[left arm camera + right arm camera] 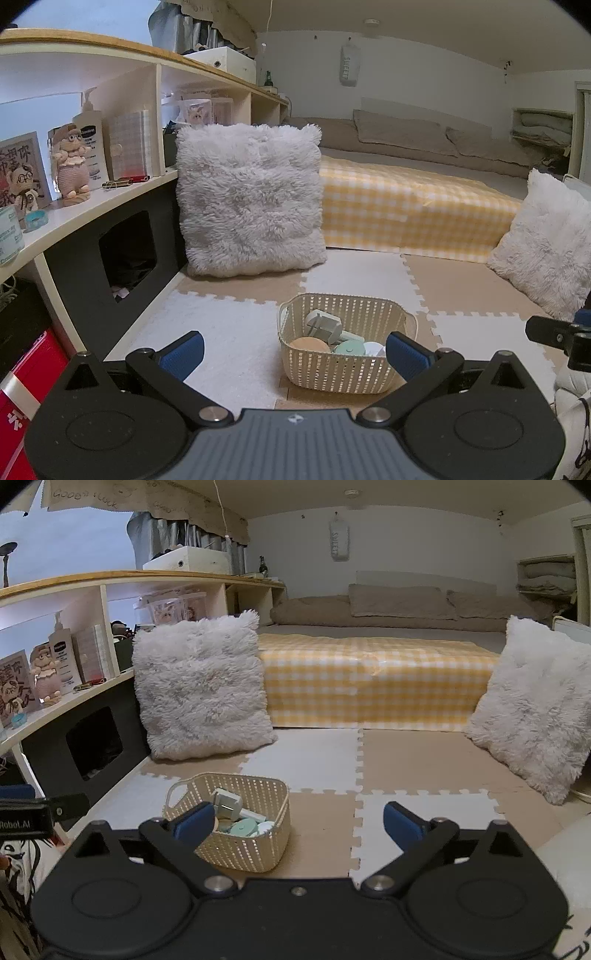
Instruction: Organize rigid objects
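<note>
A cream plastic basket [325,373] stands on the foam floor mat and also shows in the right wrist view [243,853]. It holds several small rigid items: a grey-green plug-like piece [323,325], an orange round disc [309,346], a mint round piece [349,348] and a white one [373,348]. My left gripper [293,356] is open and empty, just in front of the basket. My right gripper [299,823] is open and empty, to the right of the basket. Part of the right gripper shows at the left wrist view's right edge [554,332].
A fluffy white pillow [251,203] leans against the shelf unit [110,206] on the left. A second pillow [532,709] stands on the right. A yellow checked mattress [369,679] lies behind. The shelf holds a lotion bottle [90,136], a figurine [72,166] and a picture.
</note>
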A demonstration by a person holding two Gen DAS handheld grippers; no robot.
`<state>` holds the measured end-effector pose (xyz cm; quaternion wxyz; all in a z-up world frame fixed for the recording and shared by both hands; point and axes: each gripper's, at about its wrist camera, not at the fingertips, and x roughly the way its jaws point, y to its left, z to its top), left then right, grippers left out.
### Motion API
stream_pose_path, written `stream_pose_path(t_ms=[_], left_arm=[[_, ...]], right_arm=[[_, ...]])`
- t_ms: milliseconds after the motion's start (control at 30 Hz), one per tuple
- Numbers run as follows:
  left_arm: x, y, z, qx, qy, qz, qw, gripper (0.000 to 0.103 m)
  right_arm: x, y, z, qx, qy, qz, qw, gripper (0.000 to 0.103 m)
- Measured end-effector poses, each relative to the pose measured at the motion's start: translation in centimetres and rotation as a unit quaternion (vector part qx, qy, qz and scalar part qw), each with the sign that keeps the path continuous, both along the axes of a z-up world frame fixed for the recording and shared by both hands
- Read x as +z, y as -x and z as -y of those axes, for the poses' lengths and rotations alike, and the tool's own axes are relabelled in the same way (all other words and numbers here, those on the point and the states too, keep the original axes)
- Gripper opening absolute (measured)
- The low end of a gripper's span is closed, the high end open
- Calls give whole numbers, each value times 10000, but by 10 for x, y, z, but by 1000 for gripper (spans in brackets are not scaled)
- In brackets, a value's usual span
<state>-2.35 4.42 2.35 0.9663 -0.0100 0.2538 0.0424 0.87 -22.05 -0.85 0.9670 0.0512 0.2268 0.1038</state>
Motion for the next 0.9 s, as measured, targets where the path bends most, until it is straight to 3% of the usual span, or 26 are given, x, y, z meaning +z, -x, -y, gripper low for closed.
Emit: stream_pose_path(t_ms=[433,900], left_arm=[[-7,4,9,-95,-268,117,9995,103],[-8,6,9,-124,-236,173,9995,103]], right_arm=[[-12,5,3,-176,50,7,9998,103],[-13,7,2,-256,105,23,9996,103]])
